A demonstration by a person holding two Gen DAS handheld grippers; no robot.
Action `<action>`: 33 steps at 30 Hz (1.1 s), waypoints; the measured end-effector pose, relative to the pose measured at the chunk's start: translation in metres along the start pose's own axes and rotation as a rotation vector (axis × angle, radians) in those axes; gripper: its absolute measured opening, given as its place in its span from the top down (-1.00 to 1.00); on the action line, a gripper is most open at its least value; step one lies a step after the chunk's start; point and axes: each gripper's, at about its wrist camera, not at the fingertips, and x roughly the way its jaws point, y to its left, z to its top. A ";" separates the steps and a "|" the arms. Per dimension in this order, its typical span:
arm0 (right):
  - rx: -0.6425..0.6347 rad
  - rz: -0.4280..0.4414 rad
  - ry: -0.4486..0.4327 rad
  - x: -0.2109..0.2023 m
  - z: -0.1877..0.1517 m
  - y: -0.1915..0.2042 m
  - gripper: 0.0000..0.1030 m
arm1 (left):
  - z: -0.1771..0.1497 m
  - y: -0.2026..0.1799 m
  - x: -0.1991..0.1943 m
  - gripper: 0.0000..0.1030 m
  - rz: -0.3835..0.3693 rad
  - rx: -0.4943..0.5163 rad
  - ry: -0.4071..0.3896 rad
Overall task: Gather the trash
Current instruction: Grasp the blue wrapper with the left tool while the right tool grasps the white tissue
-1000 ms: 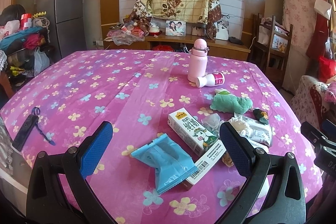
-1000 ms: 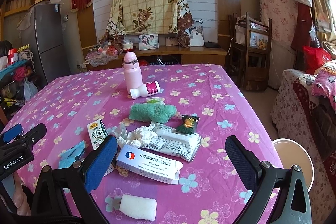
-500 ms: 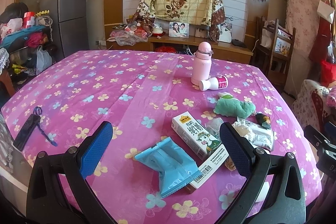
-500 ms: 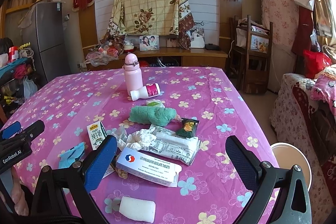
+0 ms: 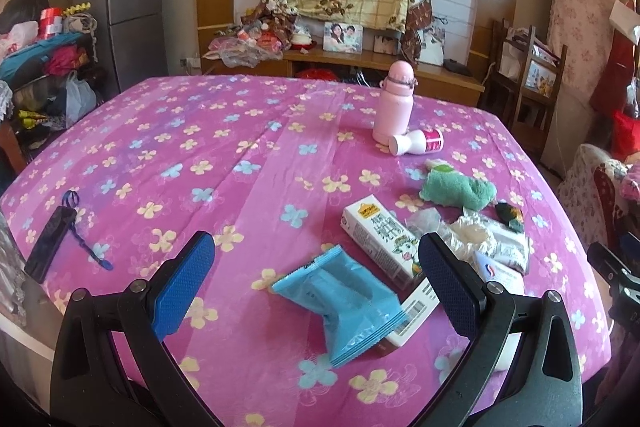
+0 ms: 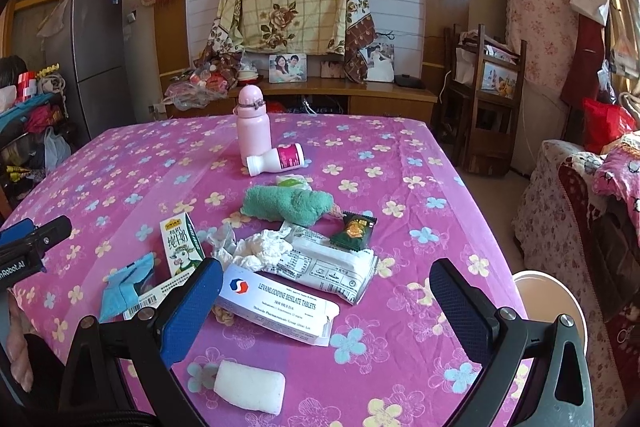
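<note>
Left tongs (image 5: 316,269): spread wide and holding nothing, hovering over the near edge of the bench, probably lining up on a first piece of litter.
Between the left tongs: a crumpled light-blue plastic wrapper (image 5: 345,303) lies flat, overlapping a white barcoded carton flap (image 5: 414,311); it looks like the nearest thing to grasp.
Just ahead of the left tongs, to their right: a white milk carton with a cow print (image 5: 380,239) lies on its side, touching the wrapper pile.
Right tongs (image 6: 325,283): also spread wide and empty, poised above the litter heap.
Between the right tongs: a long white tablet box (image 6: 276,305) with one end flap open; nearer still, a small white foam-like block (image 6: 250,385).
Beyond the right tongs: crumpled white tissue (image 6: 264,247), a white printed plastic packet (image 6: 336,269) and a small dark-green sachet (image 6: 354,229), bunched together, so picking one may drag its neighbours.
Further out: a green towel roll (image 6: 290,205), a toppled white bottle with a pink label (image 6: 276,159) and an upright pink flask (image 6: 253,129), likely not litter.
Bench (image 5: 192,155): covered in pink flowered cloth.
Off the bench, to the right tongs' right: a round pale rim (image 6: 548,297), possibly the bin.
</note>
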 end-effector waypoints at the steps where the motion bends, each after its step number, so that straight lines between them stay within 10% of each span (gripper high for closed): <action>1: -0.003 -0.001 0.005 0.001 0.000 -0.001 -0.99 | 0.000 0.002 0.001 -0.97 -0.005 0.003 0.012; 18: 0.062 0.238 0.267 0.091 -0.002 -0.020 -0.96 | -0.020 0.020 0.047 -0.97 -0.030 -0.087 0.251; 30: -0.008 0.318 0.387 0.171 0.014 0.028 -0.31 | -0.031 0.008 0.105 -0.96 -0.080 -0.190 0.398; 33: 0.005 0.332 0.436 0.194 0.013 0.029 0.15 | -0.032 0.008 0.116 -0.54 -0.108 -0.207 0.420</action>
